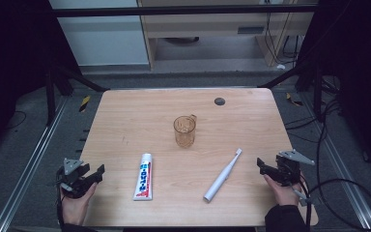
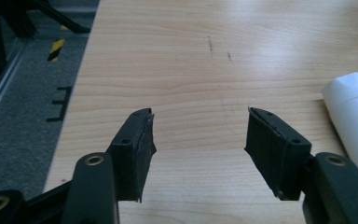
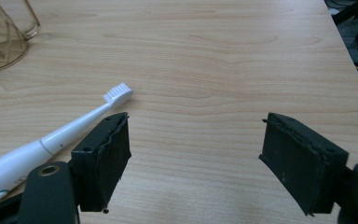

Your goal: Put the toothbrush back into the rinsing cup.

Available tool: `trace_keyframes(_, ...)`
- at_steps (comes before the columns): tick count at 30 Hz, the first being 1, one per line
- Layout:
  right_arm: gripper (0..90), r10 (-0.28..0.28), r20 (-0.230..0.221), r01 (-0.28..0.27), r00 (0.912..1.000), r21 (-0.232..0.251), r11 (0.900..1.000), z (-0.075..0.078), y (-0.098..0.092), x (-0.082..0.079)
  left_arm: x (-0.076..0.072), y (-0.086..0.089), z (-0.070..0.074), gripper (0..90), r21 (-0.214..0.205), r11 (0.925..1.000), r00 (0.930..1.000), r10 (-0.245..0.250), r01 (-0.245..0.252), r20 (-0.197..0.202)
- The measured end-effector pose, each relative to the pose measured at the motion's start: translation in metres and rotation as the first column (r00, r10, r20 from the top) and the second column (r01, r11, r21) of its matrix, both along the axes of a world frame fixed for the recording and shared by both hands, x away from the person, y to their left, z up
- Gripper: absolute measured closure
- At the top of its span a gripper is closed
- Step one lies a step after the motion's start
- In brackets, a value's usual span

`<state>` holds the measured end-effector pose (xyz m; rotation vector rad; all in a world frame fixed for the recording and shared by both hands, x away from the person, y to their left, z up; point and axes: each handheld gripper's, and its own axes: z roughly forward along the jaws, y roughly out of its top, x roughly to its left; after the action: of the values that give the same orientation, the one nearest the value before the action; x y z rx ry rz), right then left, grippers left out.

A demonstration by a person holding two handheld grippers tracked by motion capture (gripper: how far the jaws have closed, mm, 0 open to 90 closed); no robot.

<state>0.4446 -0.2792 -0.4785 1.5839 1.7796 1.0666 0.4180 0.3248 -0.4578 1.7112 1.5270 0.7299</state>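
Note:
A clear amber cup with a handle (image 1: pixel 184 130) stands upright near the middle of the wooden table (image 1: pixel 140 111). In front of it lie a white toothpaste tube (image 1: pixel 144 177) with red and blue print and a white electric toothbrush (image 1: pixel 222 175), head pointing away from me. My left gripper (image 1: pixel 98 172) rests at the table's front left edge, open and empty; the tube's cap end (image 2: pixel 354 116) lies to its right. My right gripper (image 1: pixel 260 163) sits at the front right, open and empty, with the toothbrush (image 3: pixel 51 137) just left of its left jaw and the cup (image 3: pixel 2 37) farther off.
A small dark round disc (image 1: pixel 219 101) sits in the tabletop at the far right. Metal rails (image 1: pixel 29 159) and cables (image 1: pixel 338 183) run along the floor on both sides. Shelving (image 1: pixel 212 29) stands beyond the far edge.

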Motion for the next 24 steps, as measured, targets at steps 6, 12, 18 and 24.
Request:
trace_keyframes(6,26.7,0.055,0.042,-0.055,0.9976,0.001,0.9985,0.009,0.015,-0.011,0.002,-0.008,-0.001,43.1,-0.009,0.9989,0.9989,-0.045,0.045,0.016)
trace_keyframes(12,29.5,0.124,0.065,-0.122,0.9902,-0.030,0.9921,0.016,0.034,-0.014,0.007,-0.013,-0.008,42.1,0.000,0.9960,0.9956,-0.090,0.090,0.025)
trace_keyframes(18,33.5,0.190,0.068,-0.188,0.9794,-0.033,0.9816,0.021,0.052,-0.016,0.006,-0.019,-0.005,41.8,0.003,0.9934,0.9932,-0.114,0.114,0.020)
trace_keyframes(24,40.1,0.257,0.062,-0.256,0.9643,-0.028,0.9662,0.028,0.067,-0.017,0.006,-0.019,-0.003,42.6,0.002,0.9945,0.9944,-0.104,0.104,0.013)
